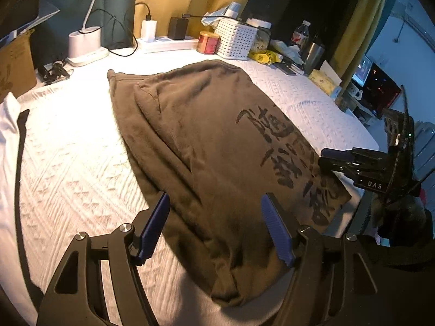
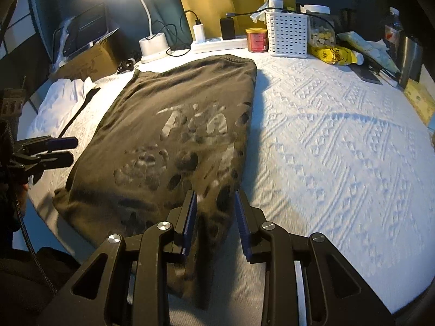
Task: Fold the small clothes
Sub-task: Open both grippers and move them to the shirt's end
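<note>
An olive-brown T-shirt (image 1: 204, 135) (image 2: 168, 114) with dark printed characters lies folded into a long strip on the white textured cover (image 1: 68, 163) (image 2: 339, 149). My left gripper (image 1: 217, 217) hovers over the shirt's near end, its blue-padded jaws wide apart with nothing pinched; it also shows at the left edge of the right wrist view (image 2: 59, 149). My right gripper (image 2: 216, 201) is over the shirt's near right edge, jaws partly apart. Cloth shows in the gap, but the pads do not press on it. From the left wrist camera, the right gripper (image 1: 334, 160) sits by the printed corner.
A white garment with black trim (image 1: 8, 135) (image 2: 62, 92) lies on the left. Along the back stand a lamp base (image 1: 81, 43), a power strip (image 1: 168, 44), a red tin (image 1: 208, 42), a white perforated basket (image 1: 236, 40), a yellow packet (image 2: 331, 54) and a steel cup (image 1: 312, 54).
</note>
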Demonstrator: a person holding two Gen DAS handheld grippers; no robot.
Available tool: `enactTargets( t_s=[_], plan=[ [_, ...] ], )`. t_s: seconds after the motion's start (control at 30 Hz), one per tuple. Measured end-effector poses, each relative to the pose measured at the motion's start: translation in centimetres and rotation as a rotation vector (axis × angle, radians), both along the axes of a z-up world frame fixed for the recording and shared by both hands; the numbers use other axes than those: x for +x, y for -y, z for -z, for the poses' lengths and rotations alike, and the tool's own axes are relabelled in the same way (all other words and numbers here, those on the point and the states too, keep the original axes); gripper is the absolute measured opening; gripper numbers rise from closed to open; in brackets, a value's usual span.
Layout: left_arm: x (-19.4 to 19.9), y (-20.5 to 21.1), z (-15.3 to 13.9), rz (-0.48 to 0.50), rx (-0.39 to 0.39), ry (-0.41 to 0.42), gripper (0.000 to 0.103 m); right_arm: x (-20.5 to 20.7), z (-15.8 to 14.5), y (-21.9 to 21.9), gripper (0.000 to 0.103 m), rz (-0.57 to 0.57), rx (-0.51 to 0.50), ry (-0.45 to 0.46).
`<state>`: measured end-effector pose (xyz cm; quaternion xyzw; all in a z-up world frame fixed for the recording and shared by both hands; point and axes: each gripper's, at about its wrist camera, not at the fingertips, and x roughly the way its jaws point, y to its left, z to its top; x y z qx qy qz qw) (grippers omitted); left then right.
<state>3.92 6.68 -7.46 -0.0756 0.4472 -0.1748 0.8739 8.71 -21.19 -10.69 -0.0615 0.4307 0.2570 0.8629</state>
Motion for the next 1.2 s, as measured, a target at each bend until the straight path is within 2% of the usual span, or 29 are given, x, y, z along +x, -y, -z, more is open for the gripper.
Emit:
enactTargets(
  t_s=[0.27, 0.33, 0.37, 0.4, 0.43, 0.5, 0.53, 0.6, 0.67, 0.7, 0.87, 0.93, 1.0, 1.07, 1.1, 1.13, 1.2],
  plan=[
    [0.6, -3.1, 0.7, -0.156, 0.009, -0.024, 0.067, 1.9, -0.1, 0.2, 0.031, 0.007, 0.005, -0.006],
    [0.6, -3.2, 1.1, -0.168, 0.022, -0.037, 0.054, 2.2, 0.0, 0.0, 0.031, 0.004, 0.003, -0.011],
    [0.5, -3.1, 1.4, -0.165, 0.032, -0.045, 0.052, 2.3, 0.0, 0.0, 0.031, 0.001, 0.002, -0.013],
    [0.5, -2.9, 1.7, -0.156, 0.046, -0.05, 0.046, 2.3, 0.1, -0.1, 0.031, -0.003, 0.004, -0.014],
    [0.4, -2.4, 2.2, -0.14, 0.083, -0.055, 0.035, 2.4, 0.1, -0.3, 0.031, -0.009, 0.006, -0.015],
    [0.1, -1.8, 2.3, -0.127, 0.154, -0.029, 0.027, 2.4, 0.2, -0.6, 0.031, -0.017, 0.005, -0.018],
    [0.0, -1.6, 2.4, -0.122, 0.182, -0.022, 0.02, 2.4, 0.2, -0.7, 0.031, -0.021, 0.005, -0.02],
    [-0.2, -2.0, 2.3, -0.118, 0.183, -0.026, 0.013, 2.4, 0.4, -0.8, 0.031, -0.025, 0.003, -0.024],
    [-0.5, -2.5, 2.4, -0.136, 0.227, -0.023, 0.01, 2.4, 0.4, -0.8, 0.031, -0.025, 0.004, -0.026],
    [-0.7, -2.8, 2.6, -0.148, 0.254, -0.022, 0.001, 2.4, 0.5, -0.8, 0.031, -0.024, 0.005, -0.027],
    [-0.7, -4.7, 2.0, -0.226, 0.213, -0.051, 0.001, 2.5, 0.5, -0.8, 0.031, -0.023, 0.007, -0.03],
    [-0.7, -4.9, 1.4, -0.23, 0.15, -0.051, 0.001, 2.6, 0.4, -0.9, 0.031, -0.025, 0.007, -0.029],
    [-0.6, -4.3, 0.9, -0.213, 0.131, -0.046, 0.005, 2.8, 0.3, -0.9, 0.031, -0.025, 0.006, -0.027],
    [-0.4, -3.2, 0.9, -0.181, 0.112, -0.052, 0.035, 3.0, 0.1, -0.9, 0.031, -0.027, 0.004, -0.024],
    [-0.3, -2.8, 1.1, -0.171, 0.097, -0.056, 0.064, 3.1, 0.0, -0.9, 0.031, -0.029, 0.002, -0.022],
    [-0.4, -2.5, 1.3, -0.163, 0.078, -0.059, 0.072, 3.2, -0.1, -0.9, 0.031, -0.03, 0.001, -0.02],
    [-0.5, -1.8, 1.8, -0.144, 0.065, -0.084, 0.072, 3.1, -0.1, -0.7, 0.031, -0.031, -0.002, -0.017]
  ],
)
